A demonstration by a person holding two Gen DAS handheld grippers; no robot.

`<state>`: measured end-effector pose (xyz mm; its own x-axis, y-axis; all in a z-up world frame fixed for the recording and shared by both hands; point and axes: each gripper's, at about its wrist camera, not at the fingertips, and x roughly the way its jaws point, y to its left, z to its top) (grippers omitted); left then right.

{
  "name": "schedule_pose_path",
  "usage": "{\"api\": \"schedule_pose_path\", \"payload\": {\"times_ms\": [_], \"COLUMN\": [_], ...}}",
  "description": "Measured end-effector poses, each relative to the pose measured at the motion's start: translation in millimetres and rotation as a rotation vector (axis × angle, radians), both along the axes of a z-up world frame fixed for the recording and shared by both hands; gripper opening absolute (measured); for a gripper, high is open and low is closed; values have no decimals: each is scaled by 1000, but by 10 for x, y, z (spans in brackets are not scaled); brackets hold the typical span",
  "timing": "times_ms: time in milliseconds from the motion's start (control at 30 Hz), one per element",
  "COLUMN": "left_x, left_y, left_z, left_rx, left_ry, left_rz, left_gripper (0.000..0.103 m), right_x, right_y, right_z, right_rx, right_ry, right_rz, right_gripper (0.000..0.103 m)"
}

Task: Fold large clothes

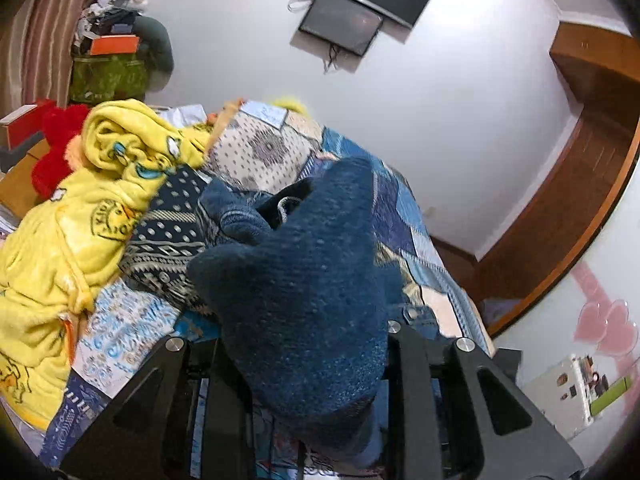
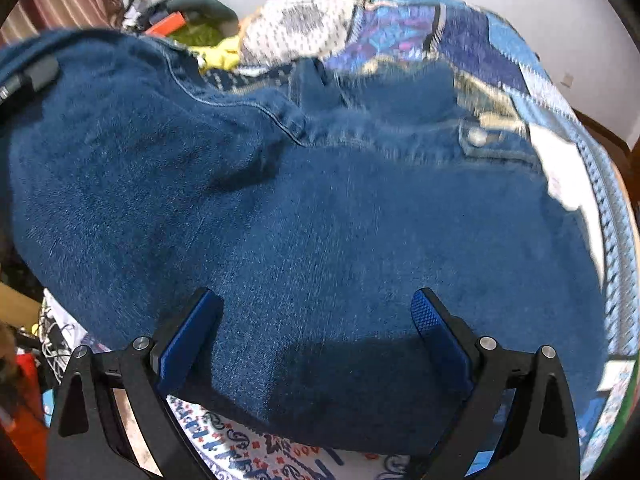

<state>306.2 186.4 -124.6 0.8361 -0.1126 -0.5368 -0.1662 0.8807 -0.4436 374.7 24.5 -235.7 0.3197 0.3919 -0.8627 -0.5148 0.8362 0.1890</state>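
**Operator:** Bed (image 2: 560, 92) with patchwork cover carries the jeans (image 2: 320, 220). Status?

**Technician:** Left gripper (image 1: 308, 360) fingers are clamped on a raised fold of denim. Right gripper (image 2: 316, 320) fingers stand wide apart over the cloth, gripping nothing.

**Operator:** Next?

**Technician:** Probably close right on an edge, then fold across.

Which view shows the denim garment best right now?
The right wrist view: the denim garment spreads across the bed, seam and button visible. The left wrist view shows only a bunched fold clamped in the left tool.
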Motion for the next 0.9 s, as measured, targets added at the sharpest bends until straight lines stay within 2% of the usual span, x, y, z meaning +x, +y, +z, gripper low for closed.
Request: {"api": "schedule_pose_path", "payload": {"times_ms": [133, 233, 333, 467, 600, 633, 733, 900], "left_x": [125, 228, 371, 600, 899, 955, 991, 824], "left_y": [-268, -505, -857, -1437, -2065, -2262, -2772, -3206], "left_z": [60, 180, 281, 312, 96, -2, -290, -736], "left_rx": [23, 54, 87, 130, 99, 116, 242, 426], "left_ry": [-5, -27, -38, -39, 33, 61, 142, 240], "left_rz": [-35, -80, -137, -233, -393, -435, -534, -641], "left_gripper": [24, 24, 24, 24, 24, 24, 24, 25], "right_x": [-46, -45, -80, -143, -202, -217, -280, -386], "right_y": [-23, -173, -545, -1210, -1864, -2029, -2421, -2804], "right_z": [-60, 79, 261, 416, 434, 421, 385, 364], "right_rx": [-33, 8, 63, 57, 53, 59, 78, 52], "right_ry": [-8, -13, -52, -91, -76, -62, -34, -30], "right_rz": [30, 38, -76, -227, -366, -401, -488, -568], "right_gripper": [97, 97, 97, 97, 97, 97, 97, 97]}}
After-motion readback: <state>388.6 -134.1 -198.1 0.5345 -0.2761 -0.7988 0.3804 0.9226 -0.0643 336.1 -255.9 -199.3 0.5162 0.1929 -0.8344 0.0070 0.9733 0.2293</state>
